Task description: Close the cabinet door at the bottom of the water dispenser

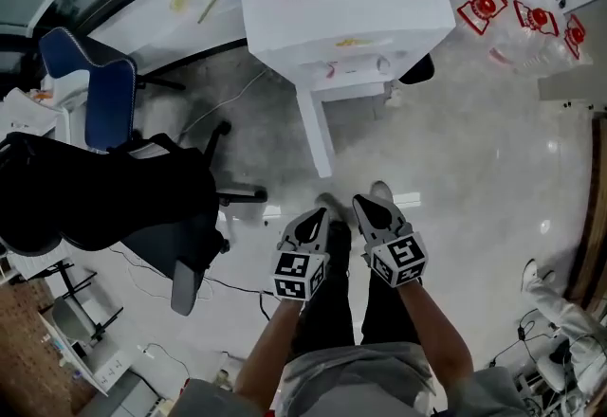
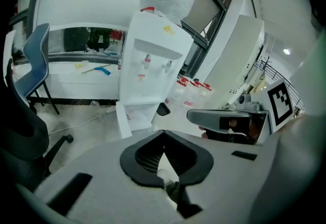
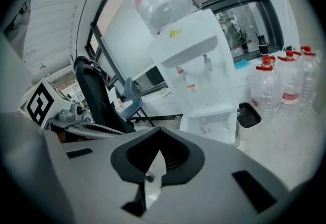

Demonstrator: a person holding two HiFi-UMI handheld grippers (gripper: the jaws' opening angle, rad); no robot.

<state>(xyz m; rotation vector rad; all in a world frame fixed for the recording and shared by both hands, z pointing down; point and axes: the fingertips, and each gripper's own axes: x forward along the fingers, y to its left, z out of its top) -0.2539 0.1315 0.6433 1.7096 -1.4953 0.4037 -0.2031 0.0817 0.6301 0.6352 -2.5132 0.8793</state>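
A: White water dispenser (image 1: pixel 346 12) stood on the floor ahead of the person. Where was the cabinet door?
B: Cabinet door (image 1: pixel 316 133) stood open at the dispenser's base, swung out toward the person.
A: Tongs?
B: Left tongs (image 1: pixel 325 213) and right tongs (image 1: pixel 363 204) were both closed with jaws together and nothing between them. They were side by side, pointing at the dispenser, clear of the door.

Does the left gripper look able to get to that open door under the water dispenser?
Probably yes. The cabinet door stands swung open, only bare floor lies between it and the left gripper, and the black chair sits aside.
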